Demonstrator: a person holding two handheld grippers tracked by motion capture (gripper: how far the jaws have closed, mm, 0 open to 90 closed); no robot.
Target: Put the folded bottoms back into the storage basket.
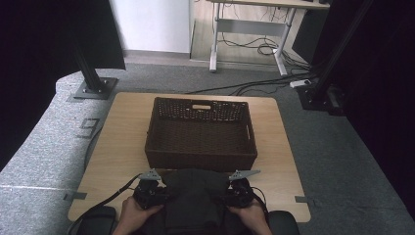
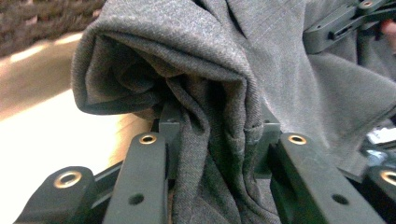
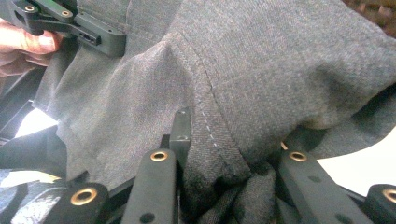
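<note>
A folded dark grey garment (image 1: 195,196) lies at the near edge of the wooden table (image 1: 122,142), just in front of a dark wicker basket (image 1: 200,104). My left gripper (image 1: 150,190) holds the garment's left side and my right gripper (image 1: 240,190) its right side. In the left gripper view the jaws pinch a bunched fold of the grey cloth (image 2: 210,70) at my left gripper (image 2: 215,133). In the right gripper view a stitched seam of the cloth (image 3: 261,70) is squeezed in my right gripper (image 3: 229,147).
The basket stands in the middle of the table with nothing inside it. Black stand posts (image 1: 93,73) rise at the back left and back right. Cables (image 1: 254,85) run over the grey carpet behind the table, and a desk frame (image 1: 244,29) stands farther back.
</note>
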